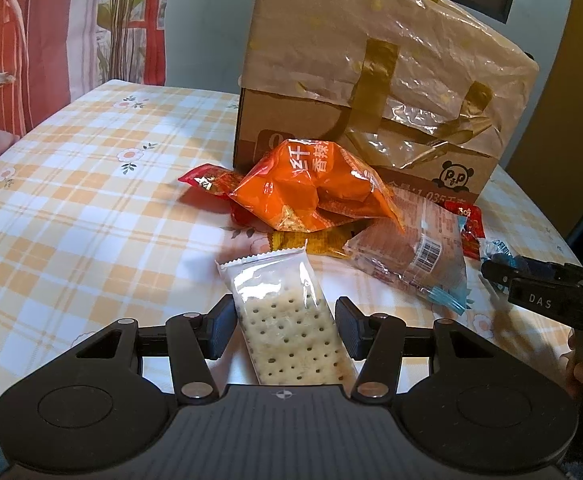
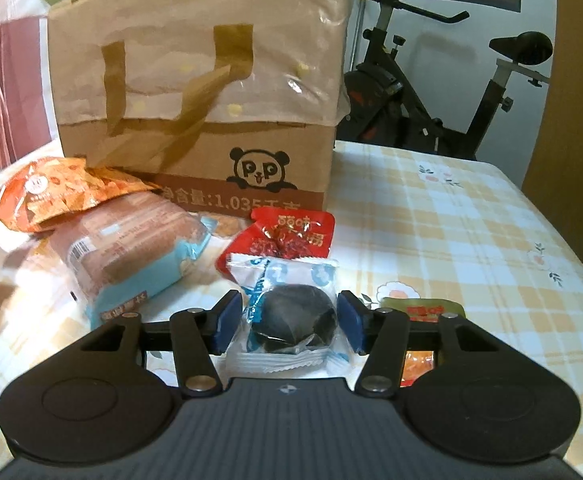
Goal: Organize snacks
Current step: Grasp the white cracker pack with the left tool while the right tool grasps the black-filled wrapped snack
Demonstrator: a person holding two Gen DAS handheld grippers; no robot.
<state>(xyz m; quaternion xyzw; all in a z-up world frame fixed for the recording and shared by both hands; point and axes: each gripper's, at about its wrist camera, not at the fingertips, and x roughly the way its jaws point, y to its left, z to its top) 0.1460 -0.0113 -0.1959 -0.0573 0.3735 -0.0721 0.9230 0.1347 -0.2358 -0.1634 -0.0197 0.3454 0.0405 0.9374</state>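
**Snacks mostly unsorted**

In front of the cardboard box (image 2: 195, 152), the left tool (image 1: 285, 326) pinches a cracker packet (image 1: 287, 316); the right tool (image 2: 287, 320) brackets a dark sweet (image 2: 291, 316), grip uncertain. Other packets lie loose on the bench (image 2: 451, 240).

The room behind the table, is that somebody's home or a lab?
Most likely a home. The table wears a checked floral tablecloth, an exercise bike stands behind it, and a flower-printed curtain hangs nearby. Snack packets lie before a cardboard box.

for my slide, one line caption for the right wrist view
Right gripper straddling a dark round snack packet before the taped cardboard box.
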